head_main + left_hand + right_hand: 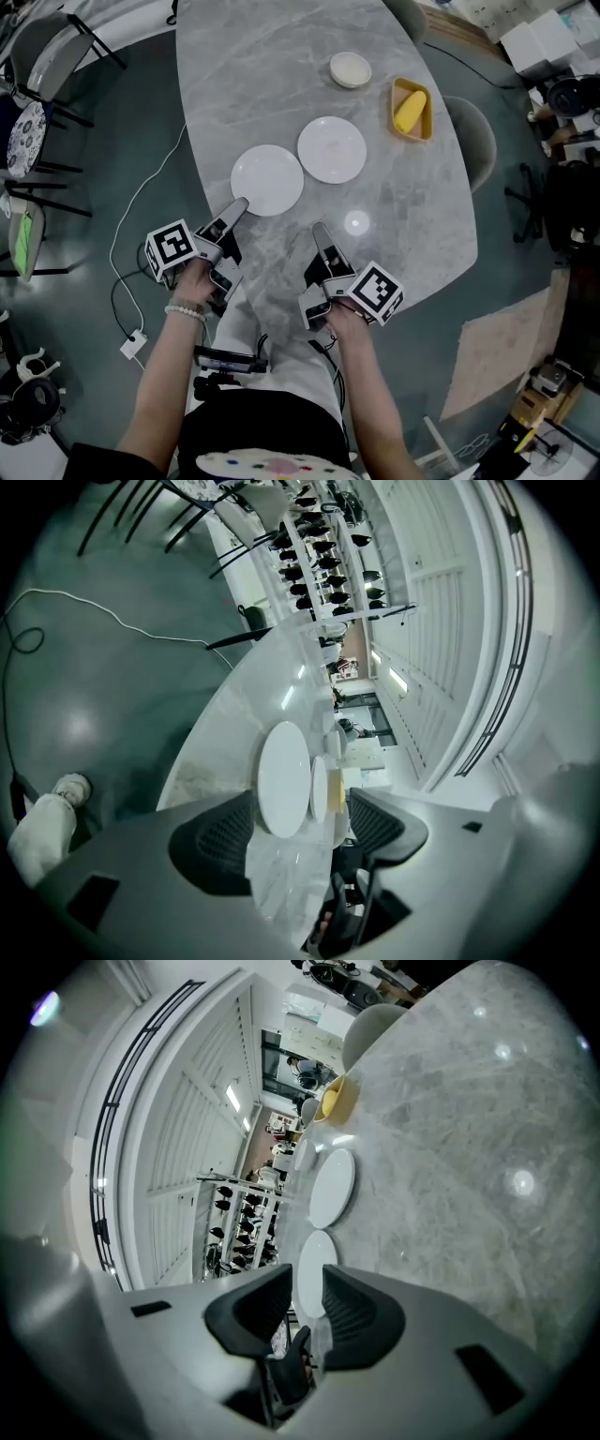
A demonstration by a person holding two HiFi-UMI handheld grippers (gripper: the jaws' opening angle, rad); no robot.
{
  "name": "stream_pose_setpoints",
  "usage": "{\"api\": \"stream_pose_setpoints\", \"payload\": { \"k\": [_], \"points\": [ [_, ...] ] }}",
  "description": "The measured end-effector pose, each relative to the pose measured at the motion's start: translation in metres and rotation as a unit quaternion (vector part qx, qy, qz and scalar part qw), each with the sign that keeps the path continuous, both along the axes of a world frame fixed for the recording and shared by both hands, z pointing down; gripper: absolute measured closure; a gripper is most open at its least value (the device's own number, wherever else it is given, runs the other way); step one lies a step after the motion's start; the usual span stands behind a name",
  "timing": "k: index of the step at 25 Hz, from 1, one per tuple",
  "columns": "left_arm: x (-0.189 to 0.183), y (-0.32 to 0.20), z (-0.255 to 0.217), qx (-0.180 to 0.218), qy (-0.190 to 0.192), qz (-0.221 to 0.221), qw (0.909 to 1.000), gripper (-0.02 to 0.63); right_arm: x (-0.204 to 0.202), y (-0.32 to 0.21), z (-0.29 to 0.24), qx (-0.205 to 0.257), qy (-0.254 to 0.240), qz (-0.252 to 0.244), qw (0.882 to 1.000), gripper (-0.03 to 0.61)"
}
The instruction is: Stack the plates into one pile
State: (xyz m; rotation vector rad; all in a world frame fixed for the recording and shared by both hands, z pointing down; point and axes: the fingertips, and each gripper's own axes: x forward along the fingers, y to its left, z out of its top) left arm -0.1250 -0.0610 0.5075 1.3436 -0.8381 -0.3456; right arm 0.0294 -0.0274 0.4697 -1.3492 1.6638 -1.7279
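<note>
Two white plates lie flat and unstacked mid-bench: the left plate point(267, 180) nearer the bench point(412, 216) left edge, the right plate point(332, 149) just beside it, farther in. The left hand-held gripper point(239, 204), jaws apart, sits at the left plate's near rim; contact is possible but unclear. The right hand-held gripper point(319, 230), jaws apart with nothing between them, is over the near edge.

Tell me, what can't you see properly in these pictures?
- Head view: the yellow thing in the yellow tray is too small to name.
- Head view: the small round dish is too small to tell plate from bowl.
- Head view: the left gripper overlaps the near plate at its rim, so whether they touch is unclear.
- Left gripper view: the near plate partly hides the far plate.
</note>
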Motion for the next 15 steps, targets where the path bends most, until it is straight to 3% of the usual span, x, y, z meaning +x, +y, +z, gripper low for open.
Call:
{"api": "stream_pose_setpoints", "payload": {
  "k": [4, 9, 15],
  "points": [
    [0.0, -0.001, 0.005, 0.0, -0.005, 0.006, 1.0, 0.313, -0.001, 0.005, 0.003, -0.005, 0.001, 0.0, 1.0, 0.492],
    [0.003, -0.006, 0.004, -0.001, 0.01, 0.006, 0.9999, 0.318, -0.003, 0.01, 0.004, -0.012, 0.005, 0.004, 1.0, 0.494],
    [0.001, -0.01, 0.015, -0.006, 0.001, 0.008, 0.9999, 0.323, -0.001, 0.01, 0.008, -0.013, 0.006, 0.013, 1.0, 0.493]
  ]
}}
